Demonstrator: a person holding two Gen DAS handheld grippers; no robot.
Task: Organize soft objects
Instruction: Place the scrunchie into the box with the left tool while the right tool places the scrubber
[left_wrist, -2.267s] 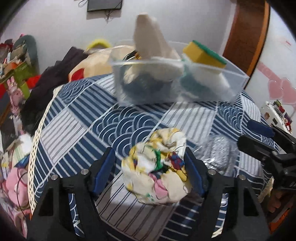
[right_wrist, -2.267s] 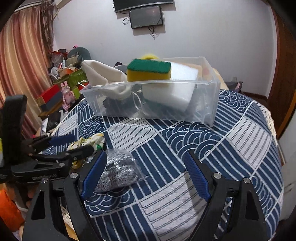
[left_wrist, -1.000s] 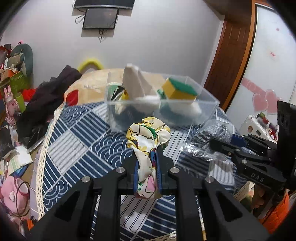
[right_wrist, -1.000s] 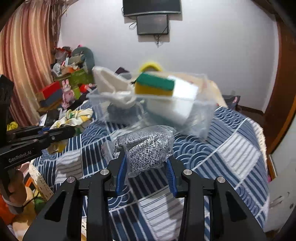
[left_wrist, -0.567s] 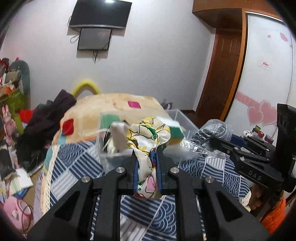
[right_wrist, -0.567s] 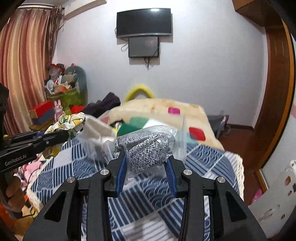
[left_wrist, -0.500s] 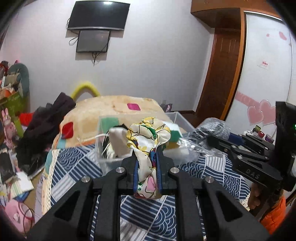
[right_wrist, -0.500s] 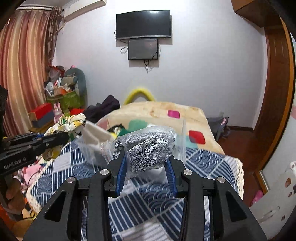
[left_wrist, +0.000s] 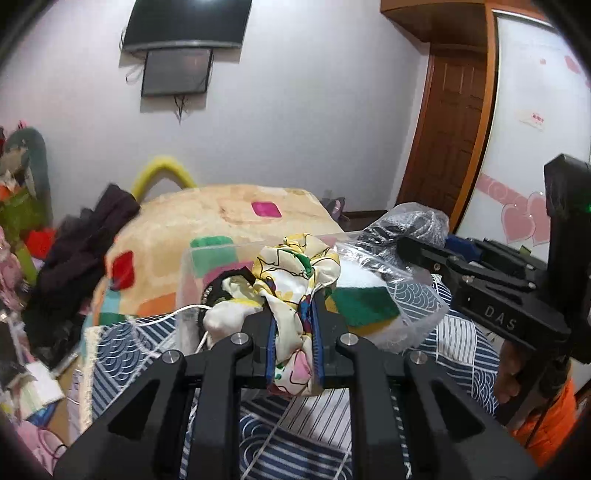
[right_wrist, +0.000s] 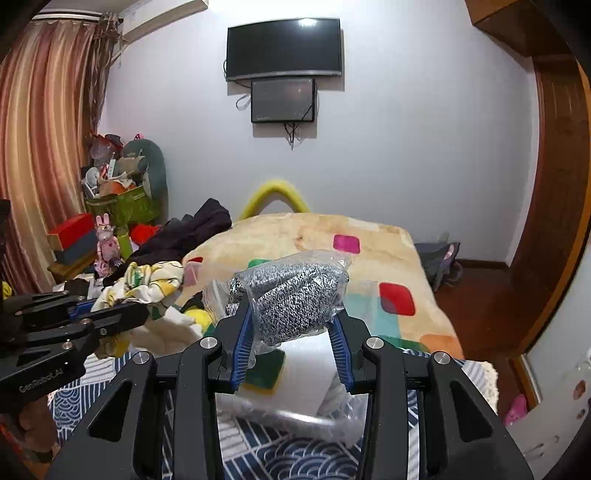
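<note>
Both tongs pinch loads: our left (left_wrist: 294, 345) squeezes a limp cloth (left_wrist: 295, 273), our right (right_wrist: 291, 345) a slippery bagged scourer (right_wrist: 295, 295), above the bin (left_wrist: 184, 295) ahead.

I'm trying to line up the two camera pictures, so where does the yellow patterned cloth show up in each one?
Left wrist: the yellow patterned cloth sits at centre, clamped in the left hand-held gripper.
Right wrist: the cloth is at mid-left, above the left gripper's fingers.
Shared landmark: the wall-mounted TV.
</note>
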